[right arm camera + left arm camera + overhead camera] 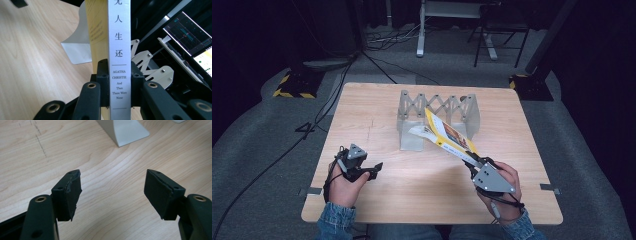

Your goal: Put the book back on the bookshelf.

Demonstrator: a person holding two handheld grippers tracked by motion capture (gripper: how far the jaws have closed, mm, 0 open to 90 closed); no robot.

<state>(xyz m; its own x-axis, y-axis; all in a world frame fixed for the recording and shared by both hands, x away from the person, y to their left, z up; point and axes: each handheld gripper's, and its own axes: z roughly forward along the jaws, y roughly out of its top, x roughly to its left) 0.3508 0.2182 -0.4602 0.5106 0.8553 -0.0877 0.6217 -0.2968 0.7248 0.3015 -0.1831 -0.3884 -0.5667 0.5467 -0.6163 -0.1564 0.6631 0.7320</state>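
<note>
The right gripper (119, 82) clamps a book (119, 50) by its white spine, one pad on each cover; the spine reads "Agatha Christie, And Then There Were None" under Chinese characters. In the high view the right gripper (474, 162) holds the book (447, 135) tilted above the table (362, 125), its yellow cover facing up and its far end reaching over the rack (412, 107). The rack is a grey expanding book stand with crossed slats and flat end plates, standing at the middle of the table's far half. The left gripper (376, 169) rests low over the table's near left, well apart from the book, its jaws spread wide with nothing between them; its own view shows bare wood between the pads (72, 192) and a rack foot (125, 132) beyond.
</note>
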